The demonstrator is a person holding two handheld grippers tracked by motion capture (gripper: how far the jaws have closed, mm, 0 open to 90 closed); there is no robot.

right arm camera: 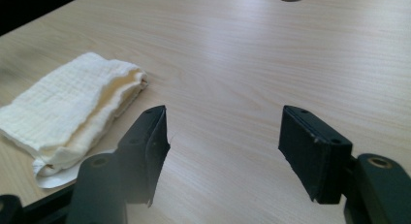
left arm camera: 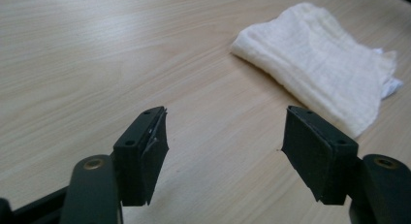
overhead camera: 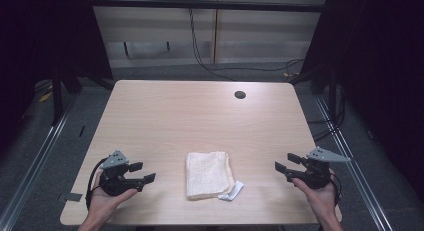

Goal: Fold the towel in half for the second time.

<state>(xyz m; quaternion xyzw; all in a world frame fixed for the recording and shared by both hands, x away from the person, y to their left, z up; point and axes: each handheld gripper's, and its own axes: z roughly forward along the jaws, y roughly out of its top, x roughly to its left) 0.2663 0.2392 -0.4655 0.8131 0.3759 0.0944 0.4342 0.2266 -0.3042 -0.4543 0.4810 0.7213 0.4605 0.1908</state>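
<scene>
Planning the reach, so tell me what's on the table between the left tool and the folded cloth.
Nothing: the high view shows bare wood between the left tool and the folded cloth, and the left gripper view agrees.

The folded cloth [overhead camera: 208, 174] looked like soft, cream, waffle-textured cotton, matt, on a table [overhead camera: 200, 116] of smooth pale wood-grain laminate with a faint sheen.

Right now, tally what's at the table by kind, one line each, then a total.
Folded cream cloth: 1
White tag at the cloth's corner: 1
Handheld grippers, both open: 2, left gripper and right gripper
Cable hole in the table: 1
Total: 5
</scene>
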